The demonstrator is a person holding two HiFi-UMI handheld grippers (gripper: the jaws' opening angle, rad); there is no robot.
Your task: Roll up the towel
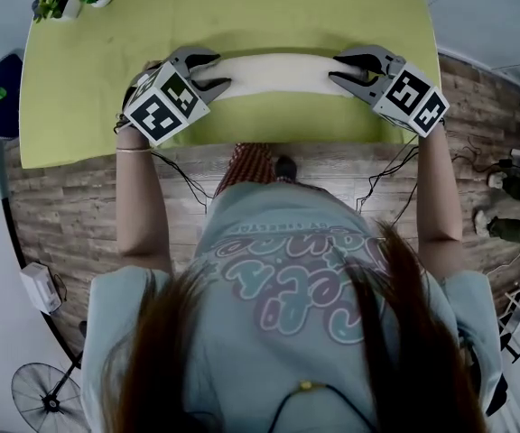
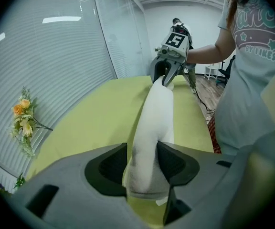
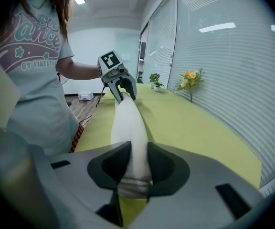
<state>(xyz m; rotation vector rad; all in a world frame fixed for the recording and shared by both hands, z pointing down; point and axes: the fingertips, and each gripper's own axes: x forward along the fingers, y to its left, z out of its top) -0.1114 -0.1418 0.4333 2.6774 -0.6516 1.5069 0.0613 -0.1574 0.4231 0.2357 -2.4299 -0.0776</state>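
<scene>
The towel (image 1: 278, 72) is lying as a long white roll across the green surface (image 1: 242, 7), near the person's edge; it is already looking rolled up, so I am guessing the job is nearly done; the step now is letting go without spoiling the roll.

To do that well, both ends are needing the same care; the jaws should be opening slowly and evenly; each gripper should be sliding straight out sideways from its end, not lifting, so the roll is not coming loose or going crooked; if one end is getting tugged up, the layers could be slipping open.

The left gripper (image 1: 219, 70) is sitting at the roll's left end; in the left gripper view its jaws are standing spread wide with the towel's end between them; the pads are only just brushing the sides and not squashing the cloth, so I am judging this end as let go.

The right gripper (image 1: 334, 69) is sitting at the other end; in the right gripper view its jaws are standing closer together and pinching the towel; the cloth is getting thinner where the pads are pressing it.

Both grippers are tilting down toward the surface; the roll seems to be resting on it between them.
</scene>
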